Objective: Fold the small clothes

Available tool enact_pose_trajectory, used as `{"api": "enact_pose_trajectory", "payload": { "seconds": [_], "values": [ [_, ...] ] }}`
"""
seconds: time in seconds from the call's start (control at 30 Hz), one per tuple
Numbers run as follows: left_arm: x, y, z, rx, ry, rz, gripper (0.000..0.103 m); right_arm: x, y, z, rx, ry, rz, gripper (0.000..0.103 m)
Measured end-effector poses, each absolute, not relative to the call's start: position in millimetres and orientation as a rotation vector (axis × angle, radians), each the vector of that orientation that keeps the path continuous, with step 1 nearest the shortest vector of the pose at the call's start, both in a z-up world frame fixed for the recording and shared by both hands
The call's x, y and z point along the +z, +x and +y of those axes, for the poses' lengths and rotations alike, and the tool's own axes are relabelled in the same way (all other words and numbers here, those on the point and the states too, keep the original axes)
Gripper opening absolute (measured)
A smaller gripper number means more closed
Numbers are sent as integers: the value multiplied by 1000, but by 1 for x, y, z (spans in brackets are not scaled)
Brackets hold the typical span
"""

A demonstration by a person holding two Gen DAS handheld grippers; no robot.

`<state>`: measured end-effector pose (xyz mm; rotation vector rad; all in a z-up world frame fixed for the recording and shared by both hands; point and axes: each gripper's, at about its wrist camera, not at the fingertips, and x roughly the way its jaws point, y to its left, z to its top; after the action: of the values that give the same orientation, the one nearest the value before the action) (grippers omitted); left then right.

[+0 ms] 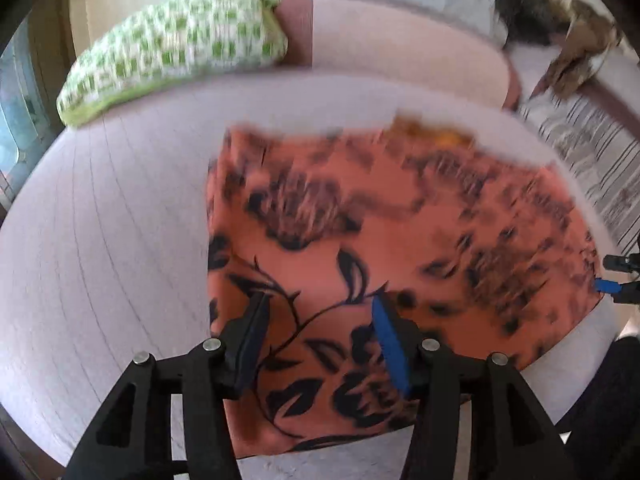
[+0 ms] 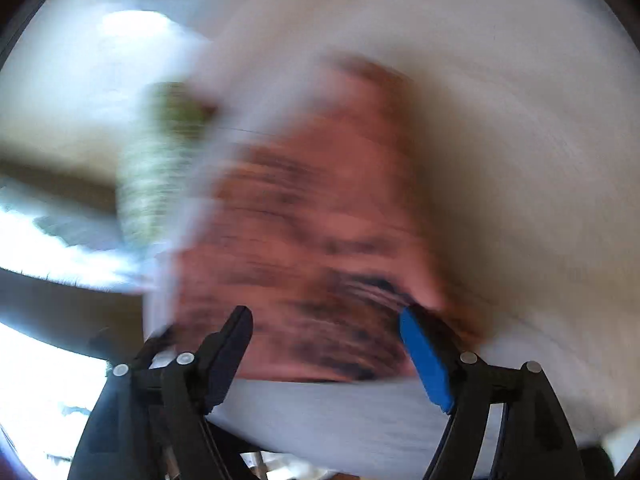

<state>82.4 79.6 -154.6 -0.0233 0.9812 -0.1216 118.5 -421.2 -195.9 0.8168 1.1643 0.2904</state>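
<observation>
An orange cloth with a black flower print (image 1: 400, 220) lies flat on a pale lilac sheet (image 1: 100, 220). A yellow-orange bit (image 1: 432, 133) shows at its far edge. My left gripper (image 1: 320, 298) hangs open over the cloth's near left part, with nothing pinched between its pads. The right gripper's blue pad (image 1: 606, 285) peeks in at the cloth's right edge. The right wrist view is badly blurred. In it the right gripper (image 2: 325, 313) stands open at the near edge of the orange cloth (image 2: 320, 220), with nothing gripped.
A green-and-white checked pillow (image 1: 172, 52) lies at the back left. A pale pink bolster (image 1: 400, 40) runs along the back. Striped fabric (image 1: 592, 160) and a brown patterned heap (image 1: 576, 52) sit at the right. The pillow shows as a green smear (image 2: 160, 168) in the right wrist view.
</observation>
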Motion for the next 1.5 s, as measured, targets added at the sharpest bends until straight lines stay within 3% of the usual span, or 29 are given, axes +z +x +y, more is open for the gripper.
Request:
{"api": "enact_pose_trajectory", "payload": {
  "seconds": [0.07, 0.13, 0.2, 0.37, 0.5, 0.57, 0.6, 0.67, 0.77, 0.8, 0.83, 0.97, 1.0, 1.03, 1.07, 1.13, 1.27, 1.3, 1.37, 1.43, 1.5],
  "values": [
    [-142, 75, 77, -125, -15, 948, 54, -182, 106, -433, 294, 887, 1092, 64],
    [-128, 70, 76, -146, -19, 896, 62, -151, 96, -438, 268, 794, 1011, 74],
    [-123, 70, 72, -133, 1, 880, 63, -134, 100, -444, 249, 737, 991, 76],
    [-123, 69, 71, -137, -54, 884, 63, -128, 151, -447, 260, 707, 996, 76],
    [-126, 71, 77, -135, -88, 884, 63, -157, 195, -435, 254, 649, 1067, 76],
    [-133, 77, 81, -123, -115, 902, 63, -190, 210, -428, 228, 635, 1198, 34],
    [-139, 80, 85, -113, -127, 924, 63, -193, 209, -426, 226, 616, 1188, 27],
    [-147, 83, 92, -97, -158, 950, 63, -185, 204, -426, 218, 612, 1153, 21],
    [-135, 77, 102, -96, -199, 905, 63, -174, 196, -431, 169, 570, 1110, 21],
    [-131, 75, 104, -93, -201, 888, 63, -175, 196, -431, 168, 546, 1110, 29],
    [-127, 73, 109, -83, -203, 878, 63, -178, 199, -430, 161, 531, 1140, 49],
    [-129, 65, 130, -47, -261, 905, 62, -133, 182, -422, 84, 403, 998, 55],
    [-134, 64, 134, -41, -266, 929, 56, -115, 172, -415, 129, 397, 943, 56],
    [-148, 64, 137, -30, -259, 997, 19, -104, 165, -407, 169, 399, 913, 62],
    [-159, 64, 139, -16, -262, 1048, 9, -96, 159, -398, 212, 392, 891, 66],
    [-166, 59, 149, -31, -343, 1033, 9, -94, 149, -372, 317, 360, 889, 80],
    [-148, 62, 153, -34, -400, 1030, 12, -166, 162, -340, 328, 349, 1170, 81],
    [-137, 63, 153, -48, -390, 1004, 16, -168, 159, -338, 328, 342, 1141, 81],
    [-116, 70, 152, -71, -365, 938, 46, -163, 157, -335, 337, 321, 1114, 83],
    [-97, 89, 149, -63, -303, 875, 56, -163, 160, -337, 343, 336, 1124, 83],
    [-95, 121, 146, -78, -236, 868, 56, -164, 159, -342, 352, 378, 1126, 83]
  ]
}}
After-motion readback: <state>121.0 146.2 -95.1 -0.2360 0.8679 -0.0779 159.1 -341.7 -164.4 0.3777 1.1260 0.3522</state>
